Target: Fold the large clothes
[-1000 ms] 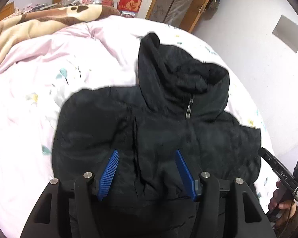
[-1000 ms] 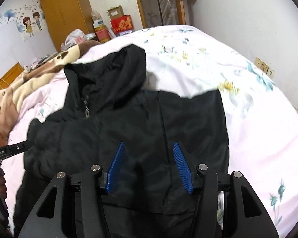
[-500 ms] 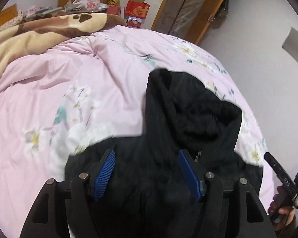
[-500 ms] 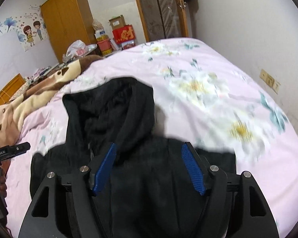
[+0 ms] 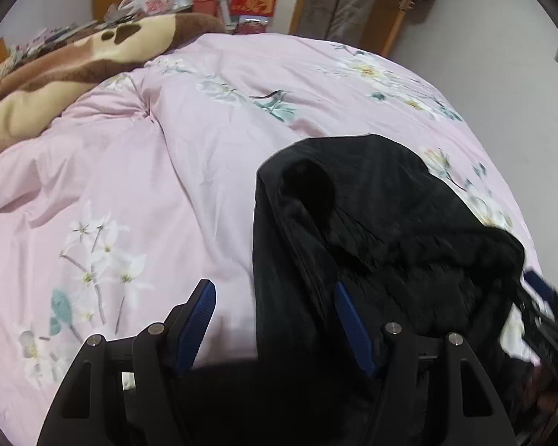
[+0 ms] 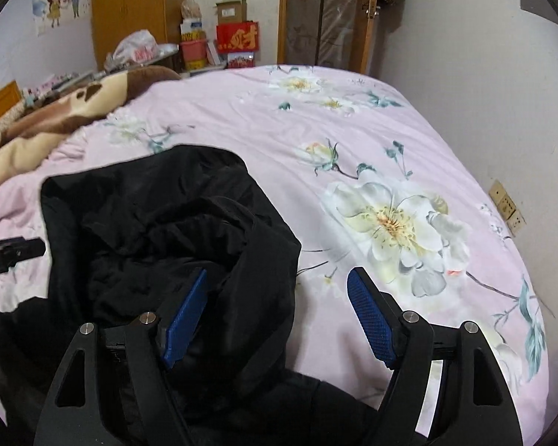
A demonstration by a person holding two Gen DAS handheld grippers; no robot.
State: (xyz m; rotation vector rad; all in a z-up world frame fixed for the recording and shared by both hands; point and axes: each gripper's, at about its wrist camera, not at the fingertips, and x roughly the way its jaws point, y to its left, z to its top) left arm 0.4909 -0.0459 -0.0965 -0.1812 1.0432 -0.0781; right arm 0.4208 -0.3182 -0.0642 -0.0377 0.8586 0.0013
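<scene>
Jacket: my black jacket (image 5: 372,223) lies bunched on the pink bed (image 5: 167,186).
Left gripper (image 5: 275,319): jaws apart, maybe touching cloth.
Right gripper (image 6: 279,312): jaws apart.

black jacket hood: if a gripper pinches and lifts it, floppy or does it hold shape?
Probably floppy: the black jacket hood lies slumped in soft folds on the pink duvet. The faint sheen suggests slick shell fabric, so it may slip from the blue pads. Its puffy bulk hints at some drag when pulled.
</scene>
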